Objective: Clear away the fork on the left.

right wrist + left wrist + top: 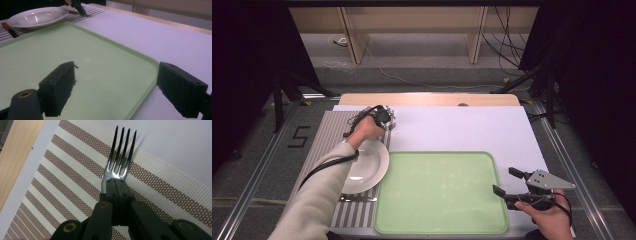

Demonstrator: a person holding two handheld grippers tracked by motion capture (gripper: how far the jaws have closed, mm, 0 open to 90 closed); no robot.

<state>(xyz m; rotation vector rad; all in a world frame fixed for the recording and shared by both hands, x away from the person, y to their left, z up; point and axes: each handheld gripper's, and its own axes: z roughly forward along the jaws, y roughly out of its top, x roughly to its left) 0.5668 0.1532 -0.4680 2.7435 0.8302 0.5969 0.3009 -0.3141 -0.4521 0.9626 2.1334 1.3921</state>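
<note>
Left hand-held gripper [115, 185] pinches fork [119, 155] at neck, tines over striped placemat [62, 185] beyond plate [364, 167]. Narrow grip — fork may pivot or slip if you swing. Right hand-held gripper [116, 90] spread, idle over green tray [105, 65].

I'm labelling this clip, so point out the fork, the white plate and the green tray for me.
fork [119, 157]: left gripper view, on the tines, above the shut jaws.
white plate [371, 165]: high view, on the bare right part of its face.
green tray [437, 190]: high view, on its flat middle.
</note>
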